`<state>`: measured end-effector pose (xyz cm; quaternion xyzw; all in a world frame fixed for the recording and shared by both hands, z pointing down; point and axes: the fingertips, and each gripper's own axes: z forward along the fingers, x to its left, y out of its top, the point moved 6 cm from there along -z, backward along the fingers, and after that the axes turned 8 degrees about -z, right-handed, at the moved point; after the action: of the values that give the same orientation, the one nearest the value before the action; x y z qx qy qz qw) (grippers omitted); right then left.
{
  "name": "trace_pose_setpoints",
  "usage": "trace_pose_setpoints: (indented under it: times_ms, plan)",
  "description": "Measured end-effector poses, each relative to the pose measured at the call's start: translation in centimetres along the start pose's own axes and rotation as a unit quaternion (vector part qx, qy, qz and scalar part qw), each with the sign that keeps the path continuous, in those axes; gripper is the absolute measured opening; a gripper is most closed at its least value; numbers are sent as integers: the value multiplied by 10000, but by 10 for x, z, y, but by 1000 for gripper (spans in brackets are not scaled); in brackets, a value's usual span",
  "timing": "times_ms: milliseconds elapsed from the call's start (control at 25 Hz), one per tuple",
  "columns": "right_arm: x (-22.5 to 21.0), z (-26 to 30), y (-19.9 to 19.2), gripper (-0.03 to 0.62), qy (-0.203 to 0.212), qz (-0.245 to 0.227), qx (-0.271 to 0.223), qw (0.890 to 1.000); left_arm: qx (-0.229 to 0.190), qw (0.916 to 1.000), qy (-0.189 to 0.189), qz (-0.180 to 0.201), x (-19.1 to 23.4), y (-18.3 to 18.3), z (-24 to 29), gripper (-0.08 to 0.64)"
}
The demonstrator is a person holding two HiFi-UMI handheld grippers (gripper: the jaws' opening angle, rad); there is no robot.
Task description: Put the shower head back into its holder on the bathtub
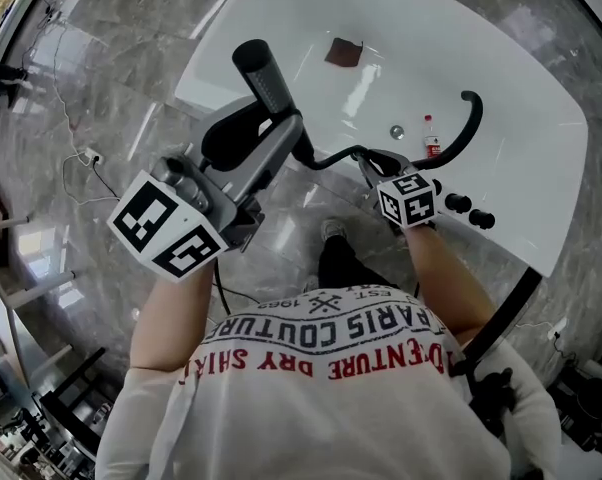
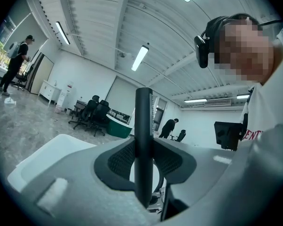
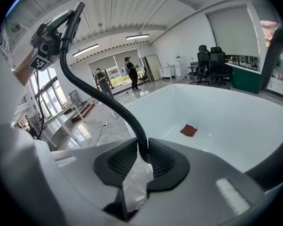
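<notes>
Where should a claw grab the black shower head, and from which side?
Probably on the straight stem of the shower head, coming in from the side. It is a slim round bar held upright, so two pads can close across it, as the left claw does now. Stay above its lower end, where the hose seems to join.

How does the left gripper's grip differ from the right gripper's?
The left gripper clamps the shower head by its smooth, straight handle; the right gripper clamps the ribbed, curving hose. The left gripper's jaws stand wider apart than the right gripper's. Both are shut on black parts.
</notes>
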<state>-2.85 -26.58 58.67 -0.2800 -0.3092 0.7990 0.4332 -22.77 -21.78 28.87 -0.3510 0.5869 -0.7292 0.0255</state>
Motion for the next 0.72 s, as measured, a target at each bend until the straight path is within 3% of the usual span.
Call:
trace_pose_setpoints:
  times_ms: [720]
  plan:
    - [-3, 32, -22, 114, 16, 264, 532, 9982, 162, 9994, -293, -56, -4, -15, 20, 120]
